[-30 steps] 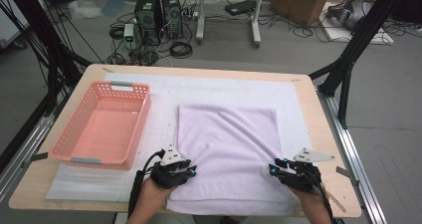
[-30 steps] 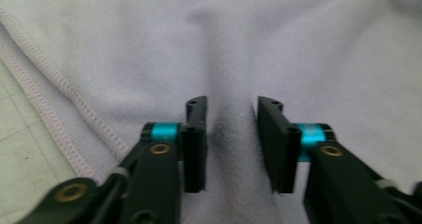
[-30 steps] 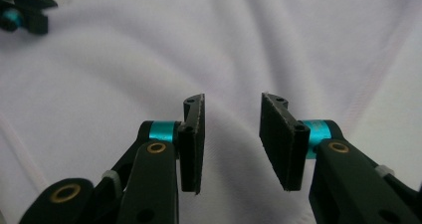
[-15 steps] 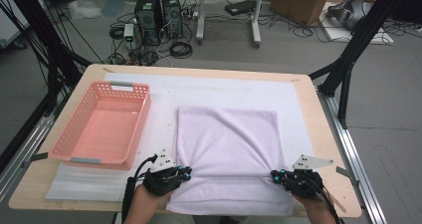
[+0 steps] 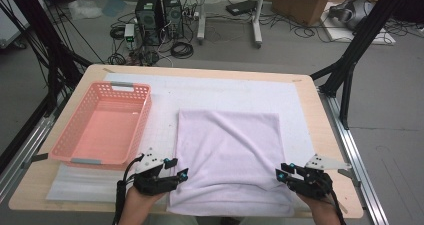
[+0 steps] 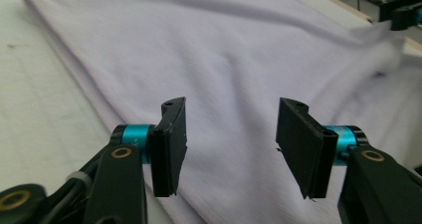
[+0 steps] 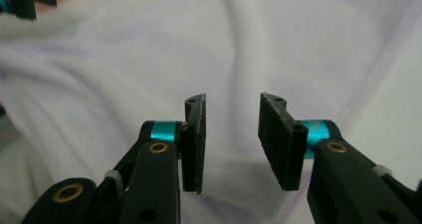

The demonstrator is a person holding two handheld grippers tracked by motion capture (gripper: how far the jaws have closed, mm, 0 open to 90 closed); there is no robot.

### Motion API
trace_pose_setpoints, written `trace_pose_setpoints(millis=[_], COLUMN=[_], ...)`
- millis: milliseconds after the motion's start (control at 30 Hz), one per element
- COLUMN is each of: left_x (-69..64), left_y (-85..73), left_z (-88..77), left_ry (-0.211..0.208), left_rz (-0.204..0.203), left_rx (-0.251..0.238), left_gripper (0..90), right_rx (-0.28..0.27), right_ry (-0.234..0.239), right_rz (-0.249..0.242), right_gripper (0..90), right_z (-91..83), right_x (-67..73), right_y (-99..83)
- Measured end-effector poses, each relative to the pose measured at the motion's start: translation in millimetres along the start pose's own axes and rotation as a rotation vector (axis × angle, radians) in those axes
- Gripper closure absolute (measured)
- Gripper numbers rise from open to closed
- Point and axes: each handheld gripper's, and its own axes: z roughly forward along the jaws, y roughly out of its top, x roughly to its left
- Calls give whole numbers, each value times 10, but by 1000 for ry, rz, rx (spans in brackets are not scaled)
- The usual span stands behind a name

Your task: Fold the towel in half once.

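High view: towel (image 5: pixel 227 160) is lying flat on the mat (image 5: pixel 165 92), right of the basket (image 5: pixel 102 125). Left gripper (image 5: pixel 181 174) and right gripper (image 5: pixel 281 175) are hovering at its near corners, jaws just parting, gripping nothing.

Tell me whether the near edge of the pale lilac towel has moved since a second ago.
Yes. The pale lilac towel now reaches toward the wooden table's near edge, its far edge unmoved.

At the left of my table (image 5: pixel 320 135) stands a pink basket (image 5: pixel 102 127) on a white mat (image 5: pixel 225 92). Upper left, I see computer towers (image 5: pixel 160 10) on the floor.
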Motion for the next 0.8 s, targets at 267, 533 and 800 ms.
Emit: trace_pose_setpoints(millis=[267,533,800], left_x=[255,437,722], left_y=[102,288,475], left_z=[135,387,788], left_ry=[84,118,248], left_rz=[-25,-24,10], left_rx=[-13,5,81], left_gripper=[448,491,642], right_rx=[-28,-36,36], right_ry=[-81,-143,-169], right_rz=[2,16,8], right_gripper=[605,580,653], right_z=[100,131,590], right_x=[-168,-337,-679], right_y=[72,189,400])
